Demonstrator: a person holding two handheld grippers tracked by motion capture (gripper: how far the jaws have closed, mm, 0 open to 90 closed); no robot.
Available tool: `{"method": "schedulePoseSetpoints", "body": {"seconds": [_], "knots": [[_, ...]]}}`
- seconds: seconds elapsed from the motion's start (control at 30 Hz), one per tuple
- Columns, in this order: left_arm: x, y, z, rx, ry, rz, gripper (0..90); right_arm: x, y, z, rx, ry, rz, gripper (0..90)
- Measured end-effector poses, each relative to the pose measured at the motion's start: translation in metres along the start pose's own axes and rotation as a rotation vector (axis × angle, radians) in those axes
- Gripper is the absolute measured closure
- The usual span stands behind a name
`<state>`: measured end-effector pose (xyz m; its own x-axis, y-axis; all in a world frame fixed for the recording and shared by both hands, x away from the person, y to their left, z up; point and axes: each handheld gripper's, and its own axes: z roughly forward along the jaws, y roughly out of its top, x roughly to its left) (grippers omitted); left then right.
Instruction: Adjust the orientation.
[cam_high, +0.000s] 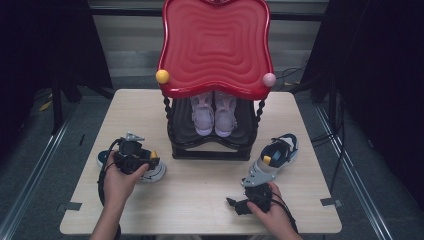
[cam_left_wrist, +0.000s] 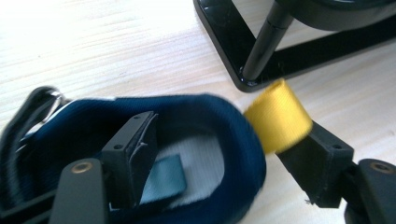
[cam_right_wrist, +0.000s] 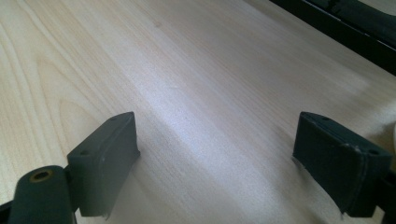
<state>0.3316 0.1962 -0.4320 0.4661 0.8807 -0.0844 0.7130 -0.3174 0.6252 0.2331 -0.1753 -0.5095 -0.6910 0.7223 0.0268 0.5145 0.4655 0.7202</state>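
The left gripper (cam_high: 142, 161) sat at about 8 o'clock on the table (cam_high: 200, 195), over a navy shoe (cam_high: 155, 172) lying there. In the left gripper view its jaws straddled the shoe's (cam_left_wrist: 233, 140) heel collar: one jaw stood inside the opening, above the white insole, and the other outside, just behind the yellow pull loop (cam_left_wrist: 279, 114). The loop rested against the outer jaw's tip. The jaws stood fairly wide, with a gap between the inner pad and the collar, so they did not clamp the heel.

The right gripper (cam_high: 239, 205) lay low at about 5 o'clock, pointing toward 9 o'clock. In the right gripper view its jaws (cam_right_wrist: 212, 158) were spread wide over bare wood with nothing between them.

A second shoe (cam_high: 272, 159), grey, navy and white with a yellow patch, lay at about 4 o'clock, just above the right hand (cam_high: 272, 212) and apart from that gripper's jaws.

A black rack (cam_high: 210, 145) with a red top (cam_high: 216, 47) stood at 12 o'clock. A pair of pink sandals (cam_high: 214, 114) sat on its lower shelf. The rack's base corner (cam_left_wrist: 243, 79) lay just beyond the loop.
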Motion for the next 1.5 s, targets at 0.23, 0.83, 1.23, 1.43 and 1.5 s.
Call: {"method": "schedulePoseSetpoints", "body": {"seconds": [0.23, 0.83, 1.23, 1.43, 1.5], "knots": [[0.000, 0.001, 0.003, -0.009, 0.014, 0.015, 46.7, 0.000, 0.000, 0.000, 0.000, -0.001, -0.001, 13.3], [-0.003, -0.011, -0.014, 0.065, -0.138, 0.123, 57.8, 0.000, 0.000, 0.000, -0.001, -0.002, -0.002, 13.2], [-0.006, 0.003, -0.010, 0.121, -0.118, 0.110, 32.0, 0.000, 0.000, 0.000, -0.002, 0.000, -0.003, 13.2], [-0.011, 0.007, -0.006, 0.100, -0.070, 0.118, 49.7, 0.000, 0.000, 0.000, 0.000, 0.000, 0.000, 13.2], [-0.011, 0.007, -0.007, 0.097, -0.077, 0.127, 56.1, 0.000, 0.000, 0.000, -0.001, -0.001, -0.002, 13.2]]}}
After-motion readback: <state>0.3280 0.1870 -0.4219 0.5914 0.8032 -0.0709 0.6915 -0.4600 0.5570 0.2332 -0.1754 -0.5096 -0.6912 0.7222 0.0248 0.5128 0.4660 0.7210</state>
